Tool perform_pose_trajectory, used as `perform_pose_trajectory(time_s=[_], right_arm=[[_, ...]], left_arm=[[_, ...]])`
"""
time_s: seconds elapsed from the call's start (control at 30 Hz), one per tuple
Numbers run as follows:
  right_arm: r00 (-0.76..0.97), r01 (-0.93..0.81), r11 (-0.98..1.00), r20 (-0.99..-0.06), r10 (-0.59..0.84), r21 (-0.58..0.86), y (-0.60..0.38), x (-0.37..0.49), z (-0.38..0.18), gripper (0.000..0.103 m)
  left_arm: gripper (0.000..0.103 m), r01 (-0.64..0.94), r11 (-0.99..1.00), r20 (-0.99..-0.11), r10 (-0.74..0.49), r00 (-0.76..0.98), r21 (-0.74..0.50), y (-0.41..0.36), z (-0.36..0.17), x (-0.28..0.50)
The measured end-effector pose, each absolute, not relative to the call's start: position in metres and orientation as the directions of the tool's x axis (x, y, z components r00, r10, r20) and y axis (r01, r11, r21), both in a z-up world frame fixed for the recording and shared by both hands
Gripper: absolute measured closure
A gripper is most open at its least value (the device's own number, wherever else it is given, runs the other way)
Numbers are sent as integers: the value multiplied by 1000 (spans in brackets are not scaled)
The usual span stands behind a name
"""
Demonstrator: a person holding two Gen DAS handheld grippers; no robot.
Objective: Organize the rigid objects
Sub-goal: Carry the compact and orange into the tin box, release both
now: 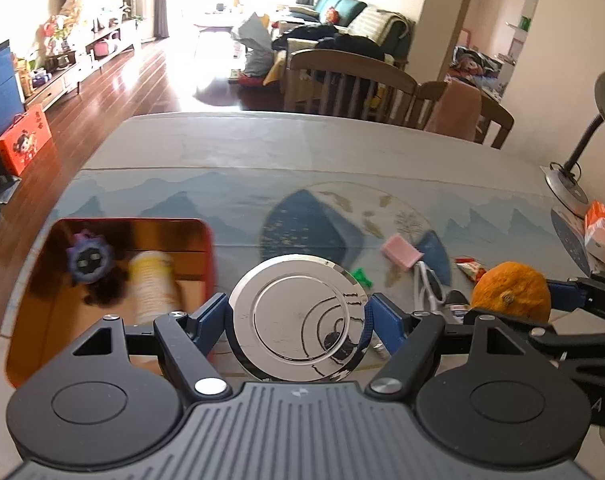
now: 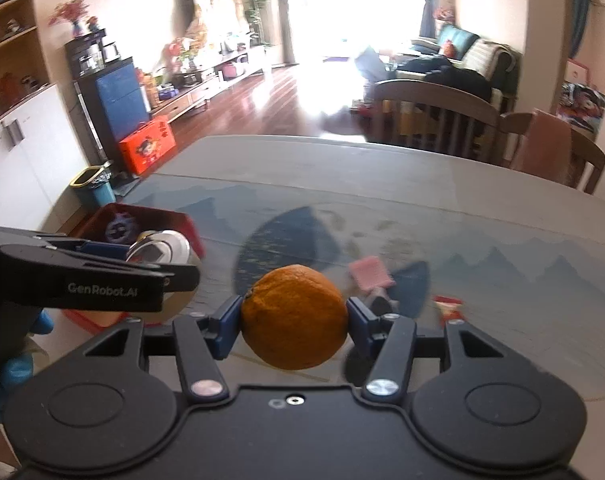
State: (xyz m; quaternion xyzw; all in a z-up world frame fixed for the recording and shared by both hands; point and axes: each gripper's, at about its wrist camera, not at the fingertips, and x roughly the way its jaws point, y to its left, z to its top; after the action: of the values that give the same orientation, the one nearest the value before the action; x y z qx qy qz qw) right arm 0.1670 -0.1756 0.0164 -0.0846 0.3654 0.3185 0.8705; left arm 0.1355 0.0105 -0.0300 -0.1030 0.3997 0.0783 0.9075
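Note:
My left gripper [image 1: 298, 320] is shut on a round shiny silver disc [image 1: 298, 316] and holds it above the table, just right of a red tin box [image 1: 206, 240]. The box holds a purple gear-shaped toy [image 1: 89, 261] and a cream cylinder [image 1: 154, 284]. My right gripper [image 2: 294, 320] is shut on an orange [image 2: 294, 316], which also shows in the left wrist view [image 1: 510, 292]. In the right wrist view the left gripper with the disc [image 2: 162, 254] is at the left, over the red box [image 2: 150, 216].
On the tablecloth lie a pink block [image 1: 401, 253], a small green piece [image 1: 362, 277], a white cable [image 1: 428, 288] and a red wrapper [image 1: 471, 267]. A desk lamp [image 1: 574, 160] and packets stand at the right. Chairs [image 1: 342, 84] stand behind the table's far edge.

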Motion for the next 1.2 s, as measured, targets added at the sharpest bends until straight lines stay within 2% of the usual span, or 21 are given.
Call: perform_pose_trajectory(time_s=[0.67,1.0,1.2], right_arm=[[482,-695,714,-682,550,85,-58,122,20,48],[450,-722,686,-696,559,85,-10,109,9,48],[422,-749,659,-721,550,64,16,103,-3,48]], left_arm=[[26,-307,944,-730,127,671,-118,128,-22,85],[26,-356,928,-753,157,639,-108,185,-38,79],[26,-335,934,-778,122,617,-120,201,-54,91]])
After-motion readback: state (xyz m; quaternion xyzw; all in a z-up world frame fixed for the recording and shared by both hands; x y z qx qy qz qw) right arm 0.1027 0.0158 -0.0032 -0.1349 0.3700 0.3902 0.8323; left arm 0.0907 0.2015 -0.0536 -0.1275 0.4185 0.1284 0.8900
